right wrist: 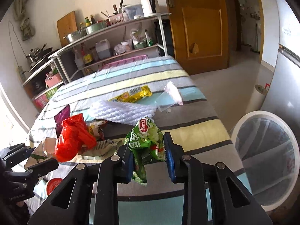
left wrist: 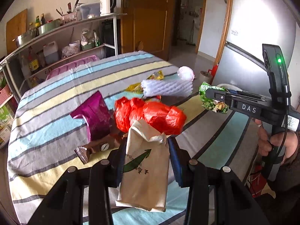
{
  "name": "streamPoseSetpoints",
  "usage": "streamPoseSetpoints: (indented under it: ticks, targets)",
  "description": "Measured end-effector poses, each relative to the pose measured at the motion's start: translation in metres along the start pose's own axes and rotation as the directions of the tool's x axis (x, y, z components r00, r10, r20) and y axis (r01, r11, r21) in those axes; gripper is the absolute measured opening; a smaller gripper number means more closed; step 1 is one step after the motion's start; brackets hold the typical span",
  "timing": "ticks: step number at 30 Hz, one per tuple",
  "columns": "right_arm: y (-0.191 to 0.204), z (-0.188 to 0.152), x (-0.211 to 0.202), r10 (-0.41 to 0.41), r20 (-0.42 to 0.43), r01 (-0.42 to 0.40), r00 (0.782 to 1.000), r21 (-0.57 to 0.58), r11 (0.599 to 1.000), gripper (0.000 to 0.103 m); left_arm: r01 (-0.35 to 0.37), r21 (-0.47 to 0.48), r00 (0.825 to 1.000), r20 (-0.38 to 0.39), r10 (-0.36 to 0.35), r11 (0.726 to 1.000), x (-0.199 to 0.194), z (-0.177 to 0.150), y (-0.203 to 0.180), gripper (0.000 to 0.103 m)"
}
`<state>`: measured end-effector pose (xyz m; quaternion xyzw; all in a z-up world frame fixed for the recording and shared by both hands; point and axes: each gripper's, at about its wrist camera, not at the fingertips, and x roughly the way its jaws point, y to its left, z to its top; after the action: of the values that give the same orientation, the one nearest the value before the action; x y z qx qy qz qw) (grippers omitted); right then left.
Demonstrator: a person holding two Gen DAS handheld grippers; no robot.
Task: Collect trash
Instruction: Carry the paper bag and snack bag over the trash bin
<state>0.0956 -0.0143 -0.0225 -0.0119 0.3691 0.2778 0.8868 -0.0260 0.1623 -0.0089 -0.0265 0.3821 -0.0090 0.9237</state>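
Nearest in the left wrist view, left tongs [left wrist: 145, 161] clamped on a beige paper bag [left wrist: 146, 166] with a green arrow print, held above the striped cloth [left wrist: 56, 112] on the desk. Nearest in the right wrist view, right tongs [right wrist: 149, 156] clamped on a crumpled green snack wrapper [right wrist: 147, 140], lifted off the cloth near the desk's edge. Seen from the left camera, the same wrapper [left wrist: 211, 97] pinched at the tip of the black tool marked DAS, well to the right of the pile.

Just beyond the paper bag, a brown coffee packet [left wrist: 97, 148] lying flat on the cloth, touching a shiny purple foil bag [left wrist: 95, 116]. Beside those, a crumpled red plastic bag [left wrist: 150, 116], behind the top of the paper bag. Farther back, a white foam net sleeve [left wrist: 166, 87] resting over yellow wrappers [left wrist: 150, 80], with a clear plastic cup [right wrist: 168, 99] holding something pink near the far right of the cloth.

To the right of the desk, on the floor, a white round bin [right wrist: 266, 157] with a clear liner. Farthest off, metal shelves [left wrist: 61, 43] with bottles and pots, a white kettle [left wrist: 107, 3], and a wooden door [left wrist: 150, 15].
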Motion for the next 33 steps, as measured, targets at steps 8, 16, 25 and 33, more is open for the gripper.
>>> streamPoseSetpoints:
  ticks: [8, 16, 25, 33]
  targets:
    - [-0.013, 0.001, -0.027, -0.006, 0.047, 0.005, 0.999, 0.018, 1.0, 0.029, 0.007, 0.027, 0.999, 0.046, -0.008, 1.0, -0.012, 0.017, -0.018, 0.044]
    - [-0.034, 0.001, -0.059, -0.04, 0.099, 0.036, 0.994, 0.045, 0.998, 0.029, 0.065, 0.052, 0.995, 0.077, -0.069, 0.996, -0.009, 0.04, -0.047, 0.044]
    - [-0.079, 0.001, -0.096, -0.125, 0.143, 0.112, 0.982, 0.097, 0.989, 0.029, 0.182, 0.127, 0.978, 0.08, -0.193, 0.975, 0.012, 0.075, -0.107, 0.044]
    - [-0.136, -0.012, -0.115, -0.221, 0.114, 0.2, 0.969, 0.168, 0.965, 0.029, 0.289, 0.205, 0.954, 0.023, -0.299, 0.935, 0.05, 0.1, -0.175, 0.044]
